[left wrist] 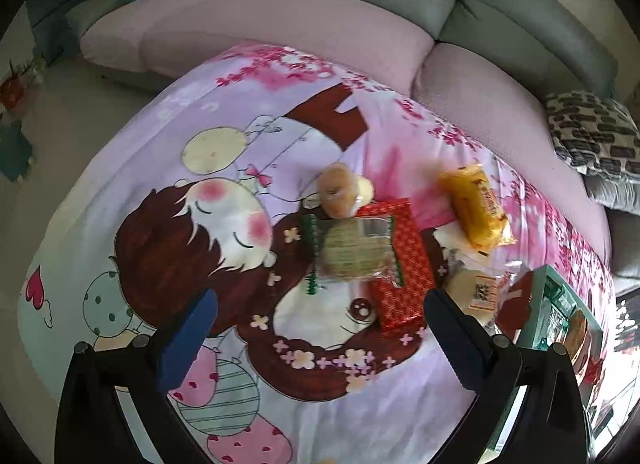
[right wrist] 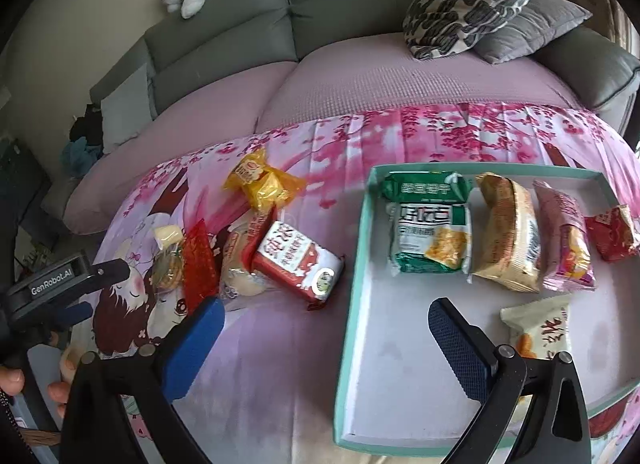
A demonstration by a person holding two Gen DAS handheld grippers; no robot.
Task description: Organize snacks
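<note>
Snacks [left wrist: 356, 248] piled on cloth [left wrist: 160, 135] just ahead of left gripper [left wrist: 320, 328], jaws spread, empty. Right gripper [right wrist: 324, 332] spread, empty, straddling tray [right wrist: 360, 264] edge; five packets inside, ahead-right.

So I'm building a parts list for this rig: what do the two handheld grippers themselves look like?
Both look alike: black angular frames with round silver bolt heads, and jaws faced with blue textured pads. The left gripper shows dark blue pads; seen from the right wrist, its black body carries white "GenRobot.AI" lettering. The right gripper has a dimpled pad.
</note>
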